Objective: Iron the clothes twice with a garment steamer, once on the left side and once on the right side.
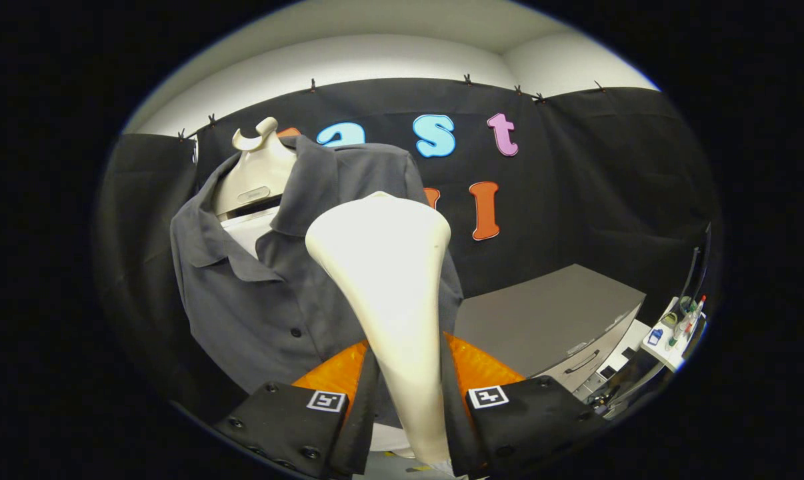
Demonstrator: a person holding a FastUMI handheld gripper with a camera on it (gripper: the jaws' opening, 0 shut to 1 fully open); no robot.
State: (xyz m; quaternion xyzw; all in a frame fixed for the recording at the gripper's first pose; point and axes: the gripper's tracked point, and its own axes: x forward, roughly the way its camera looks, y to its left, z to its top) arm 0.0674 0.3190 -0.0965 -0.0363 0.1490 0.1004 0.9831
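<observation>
Tool at bottom centre of the frame, fingers closed on the steamer's handle, one pressing each side. Square markers on top of both fingers. Steamer pale cream, rising from between the fingers up to the middle of the frame, narrow at the handle and flaring to a broad rounded head. Head tilted slightly left, overlapping the shirt's right half; contact with the cloth impossible to tell.

Shirt dark grey, just beyond the steamer, left of centre. Buttoned front, collar open and spread, one button visible low on the placket. White layer showing inside the neckline. Hung on a cream hanger with a hooked top, upper left of the frame.

Cabinet grey, lower right, beyond the right finger, flat top bare, drawer handles on its front. Well apart from the shirt.

Cart at far right edge, white, small, carrying bottles and small items too tiny to identify.

Black cloth wall across the back, clipped along its top edge. Pale wall and ceiling above it, top of the frame.
</observation>
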